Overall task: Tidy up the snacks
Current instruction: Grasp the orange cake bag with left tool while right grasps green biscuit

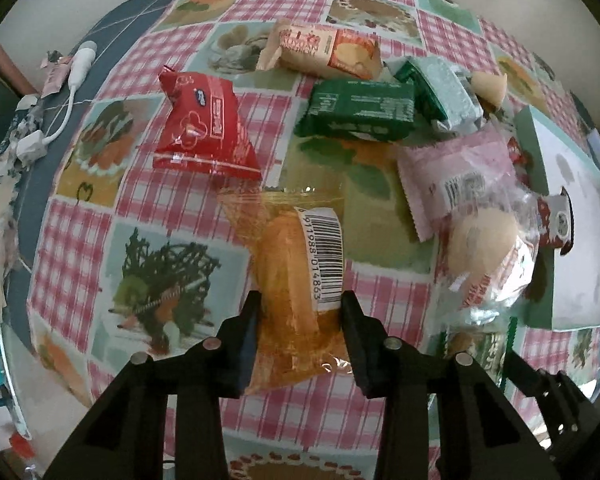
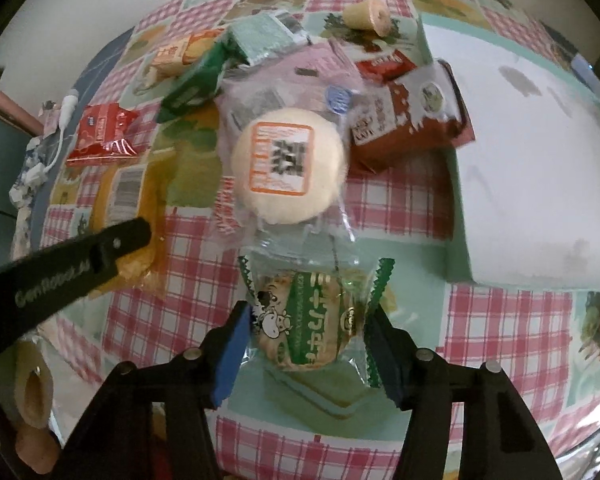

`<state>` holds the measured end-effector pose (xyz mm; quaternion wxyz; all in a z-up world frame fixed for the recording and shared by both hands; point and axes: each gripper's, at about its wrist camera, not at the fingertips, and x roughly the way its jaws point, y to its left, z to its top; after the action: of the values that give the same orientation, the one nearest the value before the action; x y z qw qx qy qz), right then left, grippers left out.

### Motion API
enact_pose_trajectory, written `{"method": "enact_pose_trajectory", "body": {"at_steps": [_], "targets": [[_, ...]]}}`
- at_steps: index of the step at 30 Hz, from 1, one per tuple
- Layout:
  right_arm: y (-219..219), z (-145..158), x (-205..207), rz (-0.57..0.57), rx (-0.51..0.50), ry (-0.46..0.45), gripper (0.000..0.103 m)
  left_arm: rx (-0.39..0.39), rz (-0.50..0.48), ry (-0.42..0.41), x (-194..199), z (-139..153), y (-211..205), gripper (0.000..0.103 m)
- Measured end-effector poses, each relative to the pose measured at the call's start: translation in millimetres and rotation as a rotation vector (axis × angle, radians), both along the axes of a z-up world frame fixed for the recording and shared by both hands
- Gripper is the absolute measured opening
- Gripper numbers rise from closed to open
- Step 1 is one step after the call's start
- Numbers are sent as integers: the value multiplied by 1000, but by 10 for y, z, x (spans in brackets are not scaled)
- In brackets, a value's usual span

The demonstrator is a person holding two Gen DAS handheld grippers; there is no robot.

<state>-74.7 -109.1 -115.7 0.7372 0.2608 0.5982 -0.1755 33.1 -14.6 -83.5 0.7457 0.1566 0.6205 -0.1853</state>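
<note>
Under the pink packet [image 1: 456,176], another wrapper's print is unreadable.

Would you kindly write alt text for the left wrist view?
The left gripper clamps a clear orange snack packet with a barcode label on a pink-checked picture tablecloth. Beyond lie a red foil packet and a dark green packet.

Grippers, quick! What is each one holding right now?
Left gripper: closed on the orange snack packet with the barcode.
Right gripper: closed on the green-and-white cow snack packet.
</note>
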Motion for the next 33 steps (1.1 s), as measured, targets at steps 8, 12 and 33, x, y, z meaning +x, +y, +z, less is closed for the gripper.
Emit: {"method": "enact_pose_trajectory", "body": {"at_steps": [8, 12, 33], "targets": [[110, -35, -2, 22, -39, 31, 69, 17, -2, 1, -240, -15, 15, 41], [208, -69, 78, 54, -80, 58, 72, 18, 1, 5, -277, 8, -10, 41], [226, 328, -127, 68, -136, -14, 58, -33, 68, 0, -154, 165, 340, 41]]}}
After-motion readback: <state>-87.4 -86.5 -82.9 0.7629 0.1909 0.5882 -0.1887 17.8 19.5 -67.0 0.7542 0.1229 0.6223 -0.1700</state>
